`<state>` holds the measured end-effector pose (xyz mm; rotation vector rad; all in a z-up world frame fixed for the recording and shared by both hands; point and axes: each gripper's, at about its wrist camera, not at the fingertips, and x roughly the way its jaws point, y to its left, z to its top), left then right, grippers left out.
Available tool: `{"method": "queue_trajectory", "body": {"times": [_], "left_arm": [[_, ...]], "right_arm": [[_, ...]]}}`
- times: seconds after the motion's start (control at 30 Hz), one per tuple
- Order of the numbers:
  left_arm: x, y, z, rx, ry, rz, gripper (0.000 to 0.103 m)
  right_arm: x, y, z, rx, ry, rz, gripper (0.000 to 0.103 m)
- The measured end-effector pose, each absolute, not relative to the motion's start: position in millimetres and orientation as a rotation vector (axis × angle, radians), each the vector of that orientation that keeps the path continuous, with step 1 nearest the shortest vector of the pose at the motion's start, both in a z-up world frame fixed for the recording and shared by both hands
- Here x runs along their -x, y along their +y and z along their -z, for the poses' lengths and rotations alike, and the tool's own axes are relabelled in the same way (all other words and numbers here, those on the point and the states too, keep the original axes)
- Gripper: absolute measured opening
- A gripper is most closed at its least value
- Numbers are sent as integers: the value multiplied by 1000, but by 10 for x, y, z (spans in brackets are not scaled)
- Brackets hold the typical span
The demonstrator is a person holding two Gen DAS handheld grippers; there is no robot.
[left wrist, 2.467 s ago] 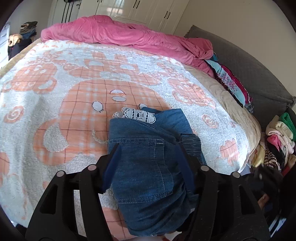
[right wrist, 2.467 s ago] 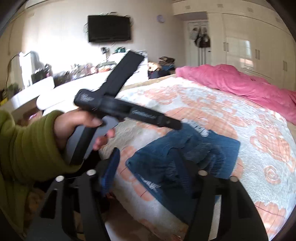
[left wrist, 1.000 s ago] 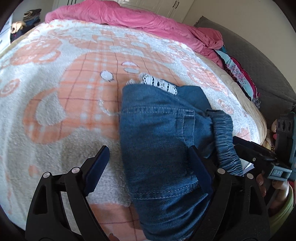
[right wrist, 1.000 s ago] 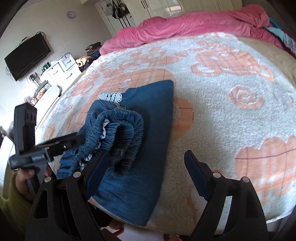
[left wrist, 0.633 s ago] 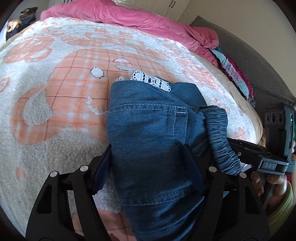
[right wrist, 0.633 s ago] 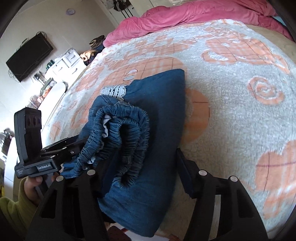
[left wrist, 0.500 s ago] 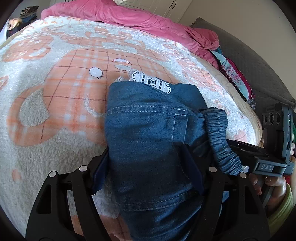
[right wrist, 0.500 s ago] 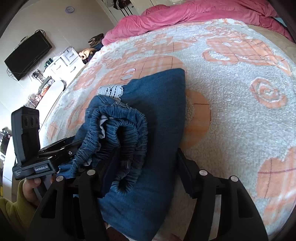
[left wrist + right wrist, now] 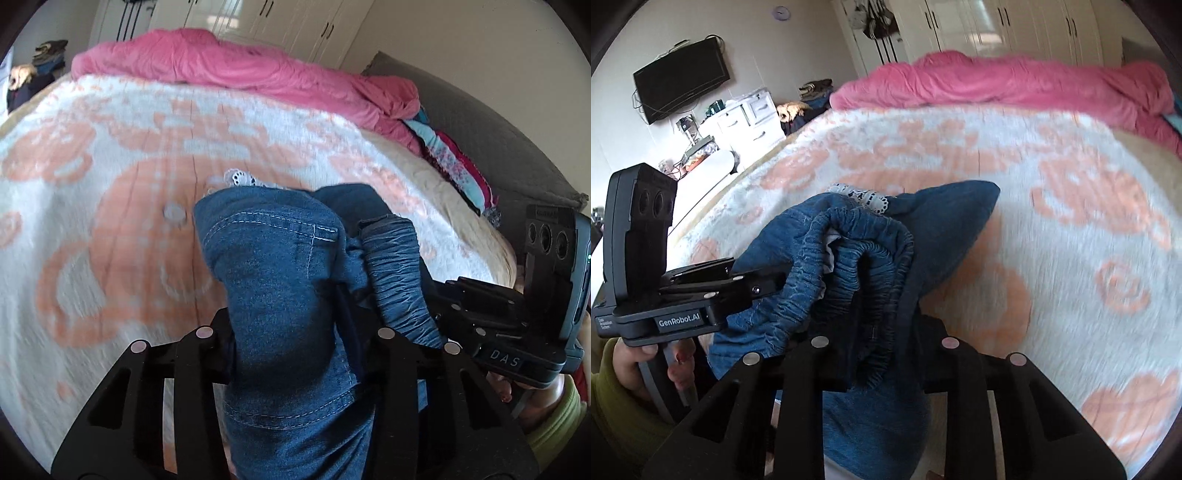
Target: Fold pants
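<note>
My left fingers [image 9: 288, 332] clamp the denim side of the pants [image 9: 273, 280] and my right fingers [image 9: 882, 343] clamp the waistband, at the near edge of the bed [image 9: 92, 184]; they look already folded into a bundle, with only setting down left

pants [image 9: 280, 280]: bunched between the fingers of the left tool [image 9: 291, 332], and of the right tool [image 9: 882, 332] just beside it on the right
bed [image 9: 110, 184]: under and ahead of both tools
duvet [image 9: 236, 70]: heaped along the bed's far end
wardrobe [image 9: 1015, 29]: behind the duvet
television [image 9: 681, 79]: far left of the right tool, on the wall
</note>
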<state>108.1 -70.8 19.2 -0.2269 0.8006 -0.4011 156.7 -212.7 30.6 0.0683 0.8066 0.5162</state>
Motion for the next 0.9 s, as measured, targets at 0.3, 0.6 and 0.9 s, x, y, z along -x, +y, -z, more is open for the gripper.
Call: {"method": "queue_trajectory", "body": {"times": [0.3,0.6,0.9], "left_arm": [[-1504,-658,-379,210,763,363,34],[-1773,-643,-132,214,789,347,35],[-1876,-599,162,220,854,316,46]], "right_arm": [[-2097,-2064,-465,-62,767,-512,22],[-2397,-2036,-245,-64,806,-481,22],[-2495,-2042,27,-77,897,-438,29]]}}
